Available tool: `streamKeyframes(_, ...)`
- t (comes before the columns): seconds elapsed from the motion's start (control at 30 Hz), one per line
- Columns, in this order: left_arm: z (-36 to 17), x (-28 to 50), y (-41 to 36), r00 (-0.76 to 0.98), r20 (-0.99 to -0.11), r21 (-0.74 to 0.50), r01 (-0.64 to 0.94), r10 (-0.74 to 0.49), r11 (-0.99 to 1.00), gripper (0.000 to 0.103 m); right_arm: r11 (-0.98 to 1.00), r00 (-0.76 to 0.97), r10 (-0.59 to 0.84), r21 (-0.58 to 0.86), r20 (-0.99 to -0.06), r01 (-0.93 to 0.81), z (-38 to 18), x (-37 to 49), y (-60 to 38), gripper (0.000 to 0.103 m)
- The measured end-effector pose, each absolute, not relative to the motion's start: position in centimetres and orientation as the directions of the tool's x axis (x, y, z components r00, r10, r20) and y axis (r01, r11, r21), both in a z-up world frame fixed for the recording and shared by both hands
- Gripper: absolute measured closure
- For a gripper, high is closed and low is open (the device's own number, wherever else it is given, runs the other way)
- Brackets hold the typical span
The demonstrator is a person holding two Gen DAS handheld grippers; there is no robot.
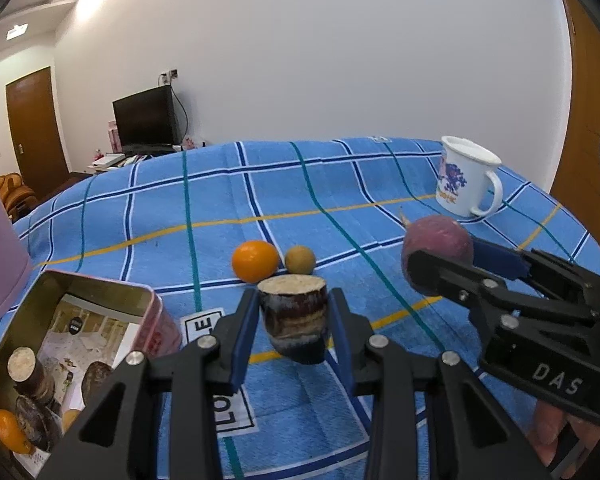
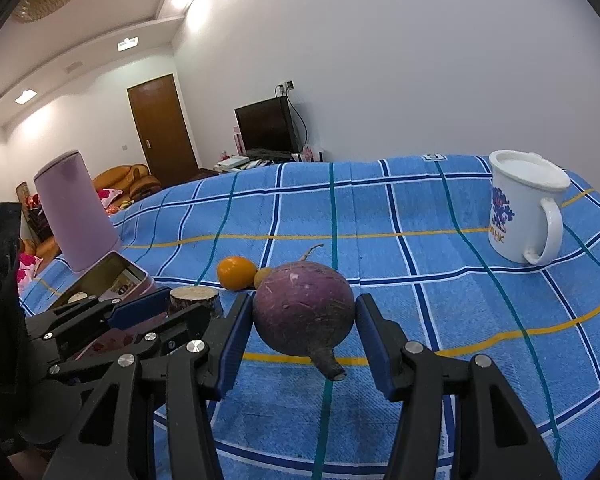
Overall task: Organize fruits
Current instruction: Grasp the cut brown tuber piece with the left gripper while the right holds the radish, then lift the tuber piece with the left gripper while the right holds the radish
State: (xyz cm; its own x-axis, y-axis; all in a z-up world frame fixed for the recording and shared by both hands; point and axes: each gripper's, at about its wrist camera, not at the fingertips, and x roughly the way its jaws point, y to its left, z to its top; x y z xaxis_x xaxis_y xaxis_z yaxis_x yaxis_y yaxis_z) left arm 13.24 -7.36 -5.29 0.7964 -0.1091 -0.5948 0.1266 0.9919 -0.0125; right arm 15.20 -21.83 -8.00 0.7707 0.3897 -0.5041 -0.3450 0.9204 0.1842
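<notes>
My left gripper (image 1: 294, 322) is shut on a short dark sugarcane piece (image 1: 293, 316) with a pale cut top, held above the blue checked cloth. My right gripper (image 2: 302, 320) is shut on a round purple radish (image 2: 304, 312), root tip pointing down; it also shows in the left wrist view (image 1: 436, 250). An orange (image 1: 255, 261) and a small yellow-brown fruit (image 1: 299, 259) lie on the cloth beyond the left gripper. An open pink tin (image 1: 100, 292) at the lower left holds sugarcane pieces and an orange.
A white mug (image 1: 466, 178) with a blue print stands at the far right of the cloth (image 1: 340, 184). A tall pink tumbler (image 2: 74, 210) stands behind the tin at the left. A white label with letters lies under the left gripper.
</notes>
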Motion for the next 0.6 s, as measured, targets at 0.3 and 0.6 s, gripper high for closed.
streamKeyframes(0.3,-4.8,12.3,-6.9,0.829,-0.552,-0.016,0.100,-0.092,0.995,0.069,0.913,0.779,0.406,0.186,-0.477,-0.363,-7.8,14.4,-22.1,0.049)
streamKeyframes(0.6,-4.7,12.1,-7.0,0.828,-0.553,-0.013,0.108,-0.098,0.994,0.085,0.911,0.789,0.410,0.163,-0.457,-0.379,-7.4,13.7,-21.7,0.049)
